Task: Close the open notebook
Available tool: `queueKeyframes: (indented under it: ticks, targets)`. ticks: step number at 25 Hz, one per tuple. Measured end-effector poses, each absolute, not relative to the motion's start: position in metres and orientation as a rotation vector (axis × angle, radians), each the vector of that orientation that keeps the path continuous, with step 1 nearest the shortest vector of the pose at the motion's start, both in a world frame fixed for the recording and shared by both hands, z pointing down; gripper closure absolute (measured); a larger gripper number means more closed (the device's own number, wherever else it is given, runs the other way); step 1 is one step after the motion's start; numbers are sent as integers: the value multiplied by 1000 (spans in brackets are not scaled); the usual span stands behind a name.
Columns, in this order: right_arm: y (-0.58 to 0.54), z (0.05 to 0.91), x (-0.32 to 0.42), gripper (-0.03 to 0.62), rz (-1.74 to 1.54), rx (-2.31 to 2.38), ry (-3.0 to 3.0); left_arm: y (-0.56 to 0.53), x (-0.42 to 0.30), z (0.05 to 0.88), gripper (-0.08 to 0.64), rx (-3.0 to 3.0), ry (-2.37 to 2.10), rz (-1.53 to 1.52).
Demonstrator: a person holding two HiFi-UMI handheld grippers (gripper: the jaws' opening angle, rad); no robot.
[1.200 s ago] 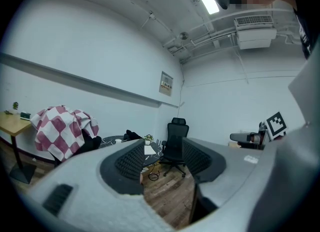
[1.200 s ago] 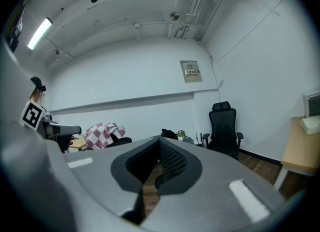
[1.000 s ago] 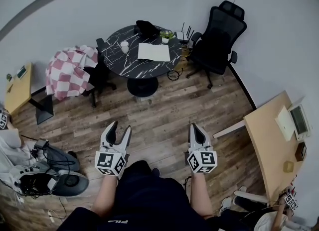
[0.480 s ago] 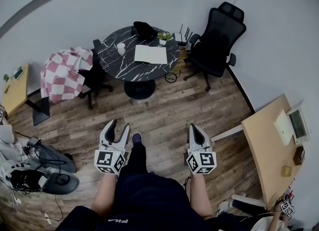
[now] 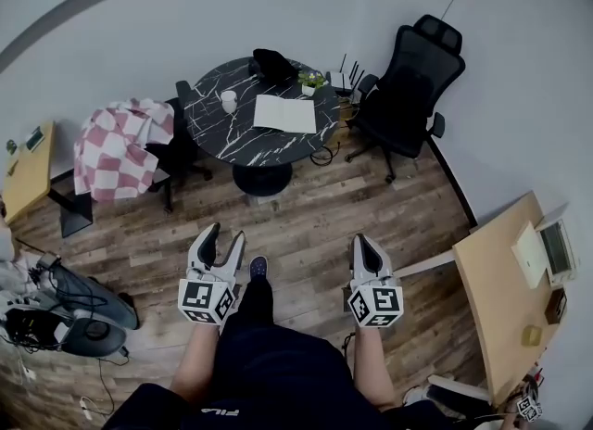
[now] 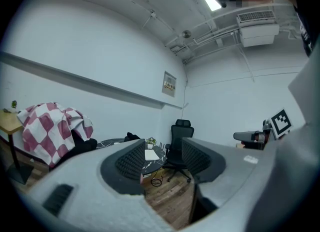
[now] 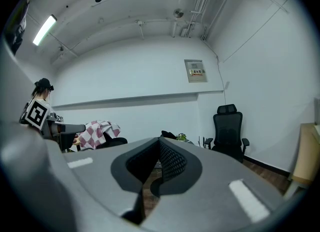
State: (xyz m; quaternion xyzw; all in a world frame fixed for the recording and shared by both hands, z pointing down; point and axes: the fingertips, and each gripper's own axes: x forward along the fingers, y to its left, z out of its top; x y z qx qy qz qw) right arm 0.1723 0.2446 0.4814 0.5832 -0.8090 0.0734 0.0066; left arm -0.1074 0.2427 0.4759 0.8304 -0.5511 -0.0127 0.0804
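Cup (image 5: 228,101), white, far on round black table (image 5: 211,125), inside too small to see. Open notebook (image 5: 285,114) flat on table, right of cup. Small pot (image 5: 309,82) with green plant beyond notebook. Near: left gripper (image 5: 225,233) jaws apart, nothing between; right gripper (image 5: 363,238) jaws pressed together, empty.

1 notebook (image 5: 285,114), 1 cup (image 5: 228,101), 1 plant (image 5: 309,79), 1 bag (image 5: 273,62), 1 round desk (image 5: 211,120), 2 wooden desks (image 5: 500,294), 2 chairs (image 5: 408,81), 1 checked cloth (image 5: 113,148), 2 tools (image 5: 225,233).
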Motion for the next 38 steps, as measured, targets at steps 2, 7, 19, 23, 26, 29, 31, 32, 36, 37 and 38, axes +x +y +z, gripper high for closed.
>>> queueKeyframes:
  ticks: [2,7,19,23,26,29,31,32,36,37,38]
  targets:
    - [234,482,171,581,235,1823,-2533,234,-110,478,341,2473,-1652,-34]
    - [206,486,166,581,249,1810,-2532,207,-116,483,341,2456,-1657,-26]
    - [111,490,148,581,272,1817,-2494,117,-141,492,341,2408,-1651,-31]
    - [70,487,133,581,269,1823,-2484,75,-155,492,341,2408,-1645,-19]
    - [39,483,125,581,267,1836,-2474,42,-161,489,341,2418,-1627,-15]
    - [7,480,118,581,268,1864,-2456,7,-169,487,341,2429,-1607,-11]
    - [-14,479,114,581,265,1894,-2438,-16,-175,486,341,2442,-1590,-7]
    - [-23,478,112,581,264,1909,-2429,-27,-177,486,341,2449,-1581,-6]
    - [-53,475,106,581,252,1947,-2402,-64,-184,486,341,2482,-1552,14]
    - [-58,475,104,581,251,1955,-2397,-73,-184,487,341,2494,-1543,24]
    - [-64,475,103,581,251,1961,-2393,-81,-184,488,341,2501,-1532,27]
